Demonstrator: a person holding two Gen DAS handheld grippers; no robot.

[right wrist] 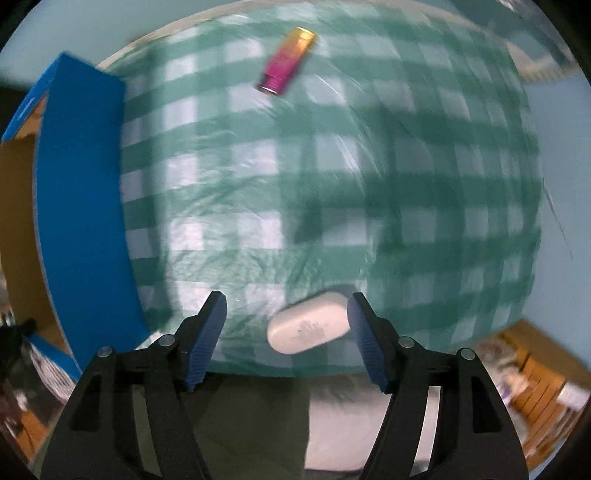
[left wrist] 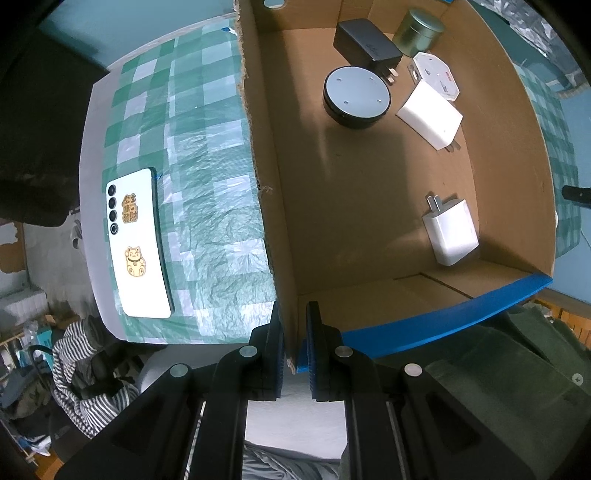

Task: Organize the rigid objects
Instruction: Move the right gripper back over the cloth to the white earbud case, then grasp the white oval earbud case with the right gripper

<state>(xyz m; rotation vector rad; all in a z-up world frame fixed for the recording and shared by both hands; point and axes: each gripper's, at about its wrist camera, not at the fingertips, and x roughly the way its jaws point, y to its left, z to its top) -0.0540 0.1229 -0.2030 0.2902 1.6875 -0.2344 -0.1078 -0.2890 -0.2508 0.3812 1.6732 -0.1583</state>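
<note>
From the left wrist view I had the left tongs [left wrist: 295, 339] low in the centre of the frame, clamped on the near corner of the open brown cardboard box with the blue outer face [left wrist: 369, 206]; one finger sat outside the left wall, the other inside it. Within the box, toward the upper right of the frame, I could see a black round puck with a grey top [left wrist: 356, 97], a black plug adapter [left wrist: 365, 44] behind it, a green-gold metal tin [left wrist: 419, 27] in the far corner, a white hexagonal piece [left wrist: 436, 74] and a white charger block [left wrist: 430, 114] beside it. A second white wall charger with its prongs up [left wrist: 450, 230] lay nearer, in the right middle. Left of the box, on the green-and-white checked tablecloth [left wrist: 207, 184] covering the table, a white phone with gold cat stickers [left wrist: 138, 243] lay face down, well apart from the tongs.

From the right wrist view, which was blurred, my right tongs [right wrist: 288, 338] stood wide apart at the bottom of the frame. A white oval pill-shaped case [right wrist: 308, 326] lay on the cloth between the fingers, close against the right finger and clear of the left one; I could not tell whether it touched. A magenta-and-gold cylinder [right wrist: 286, 61] lay far off at the upper centre. The box's blue wall filled the left edge.
</note>
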